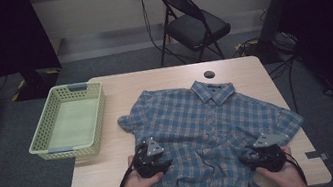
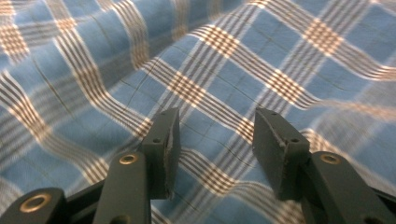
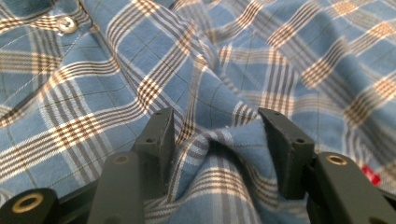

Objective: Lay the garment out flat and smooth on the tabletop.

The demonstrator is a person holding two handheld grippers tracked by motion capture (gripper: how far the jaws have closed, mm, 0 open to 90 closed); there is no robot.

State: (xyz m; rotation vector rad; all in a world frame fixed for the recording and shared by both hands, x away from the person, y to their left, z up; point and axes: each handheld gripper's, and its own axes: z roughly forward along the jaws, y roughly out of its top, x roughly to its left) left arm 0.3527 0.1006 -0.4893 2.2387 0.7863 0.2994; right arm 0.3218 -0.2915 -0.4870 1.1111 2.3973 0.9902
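The shirt (image 1: 211, 132) covers the middle and right of the table (image 1: 162, 76), running off its near edge, so both grippers sit on cloth with no bare wood under them. Between the left gripper (image 1: 158, 168) and the right gripper (image 1: 247, 154) lies rumpled fabric, low enough to pass over. In the right gripper view a raised fold (image 3: 219, 154) of the shirt stands between the open jaws; in the left gripper view the cloth between the jaws lies flat. The basket (image 1: 70, 120) sits at the far left corner, overhanging the edge, its walls blocking a low sweep there. Bare table shows along the far edge, between basket and shirt, and at the near left corner.
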